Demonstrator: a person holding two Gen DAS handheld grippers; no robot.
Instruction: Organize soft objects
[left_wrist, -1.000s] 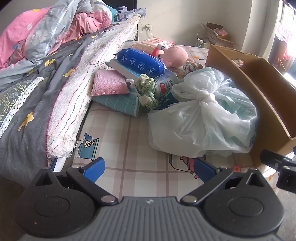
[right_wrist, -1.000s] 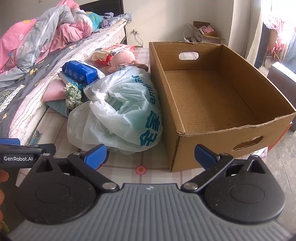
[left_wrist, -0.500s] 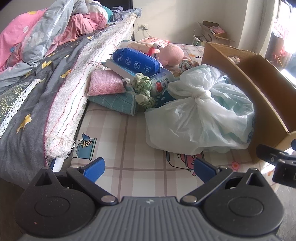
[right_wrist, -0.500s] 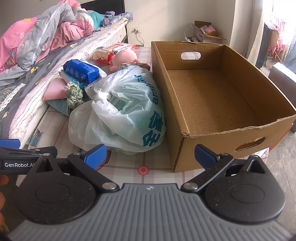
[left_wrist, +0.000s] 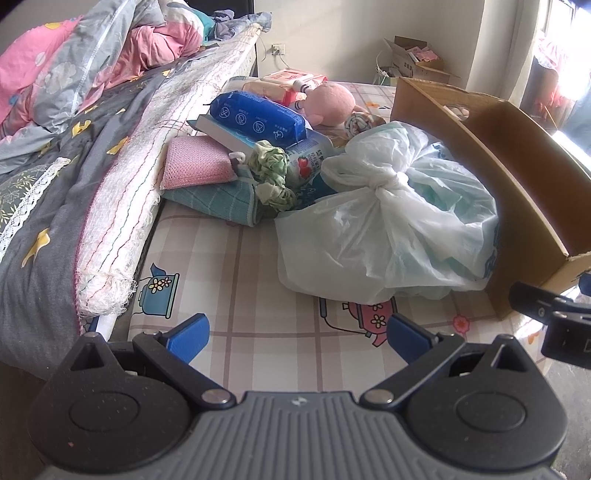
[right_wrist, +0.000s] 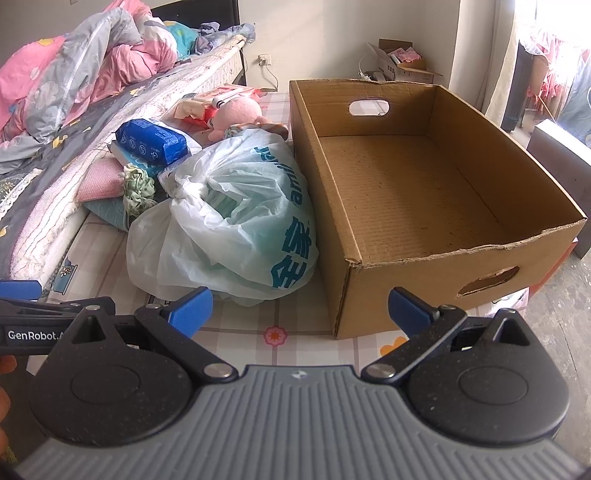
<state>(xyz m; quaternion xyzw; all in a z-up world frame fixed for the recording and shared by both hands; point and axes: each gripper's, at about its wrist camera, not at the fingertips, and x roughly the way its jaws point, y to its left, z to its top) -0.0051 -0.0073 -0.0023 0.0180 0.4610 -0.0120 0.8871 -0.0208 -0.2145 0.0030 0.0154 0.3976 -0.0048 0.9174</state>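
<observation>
While both grippers hover low over the mat (left_wrist: 236, 258) with nothing between their fingers — left gripper (left_wrist: 297, 334) and right gripper (right_wrist: 299, 308) both spread wide — the box (right_wrist: 406, 184) stands empty, touching the bag (right_wrist: 236, 221). Likely first pick: the bag; best pinched at its knot (left_wrist: 388, 181), then lifted over the box wall. Count: one box, one bag, one blue pack (left_wrist: 258, 118), one pink plush (left_wrist: 328, 103), one pink cloth (left_wrist: 195, 162), one green scrunchie (left_wrist: 271, 171).

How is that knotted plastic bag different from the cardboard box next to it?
The plastic bag is translucent white with teal print; the cardboard box is plain brown. The bag is knotted shut and bulging full; the box is open-topped and empty. Both sit on the checked mat, touching.
</observation>
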